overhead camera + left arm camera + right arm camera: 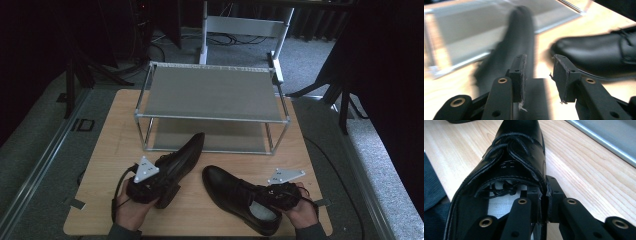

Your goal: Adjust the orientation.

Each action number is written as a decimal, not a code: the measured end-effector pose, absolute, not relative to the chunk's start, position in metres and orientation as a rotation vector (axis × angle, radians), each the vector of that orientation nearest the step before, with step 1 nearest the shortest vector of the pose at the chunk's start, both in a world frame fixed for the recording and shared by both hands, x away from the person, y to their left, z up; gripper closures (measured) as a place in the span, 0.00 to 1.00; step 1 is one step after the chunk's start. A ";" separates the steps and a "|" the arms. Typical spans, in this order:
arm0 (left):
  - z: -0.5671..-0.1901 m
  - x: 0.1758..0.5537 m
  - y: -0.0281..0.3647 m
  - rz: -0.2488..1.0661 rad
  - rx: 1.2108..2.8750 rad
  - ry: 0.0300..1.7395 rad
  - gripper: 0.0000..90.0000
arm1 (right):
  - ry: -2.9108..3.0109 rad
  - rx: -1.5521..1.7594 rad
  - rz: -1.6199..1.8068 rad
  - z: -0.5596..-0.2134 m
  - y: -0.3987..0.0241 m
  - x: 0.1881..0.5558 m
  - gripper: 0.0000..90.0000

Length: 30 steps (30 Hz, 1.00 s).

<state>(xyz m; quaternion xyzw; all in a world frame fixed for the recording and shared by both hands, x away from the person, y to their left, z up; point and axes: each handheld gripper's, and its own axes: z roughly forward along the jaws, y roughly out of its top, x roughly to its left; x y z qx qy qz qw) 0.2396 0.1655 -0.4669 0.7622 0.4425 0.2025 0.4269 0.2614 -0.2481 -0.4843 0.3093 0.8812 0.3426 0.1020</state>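
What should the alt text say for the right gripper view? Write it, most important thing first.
The right gripper has its two black jaws shut on the side wall of a black lace-up shoe, one jaw inside the opening. The shoe rests on a light wooden table, toe pointing away, near a metal rack's edge.

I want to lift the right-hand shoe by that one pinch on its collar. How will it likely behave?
The shoe looks like stiff, glossy leather, so it probably keeps its shape. The right gripper pinches only the collar edge at the heel end, so the toe may sag. The smooth leather might slip.
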 end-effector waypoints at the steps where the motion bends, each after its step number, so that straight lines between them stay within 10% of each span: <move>1: -0.467 0.240 0.166 0.506 1.905 1.106 0.70 | 2.602 0.913 1.011 -0.484 -0.248 0.261 0.92; 30: -0.494 0.268 0.201 0.478 1.860 1.287 0.53 | 2.625 0.948 1.075 -0.490 -0.253 0.266 0.83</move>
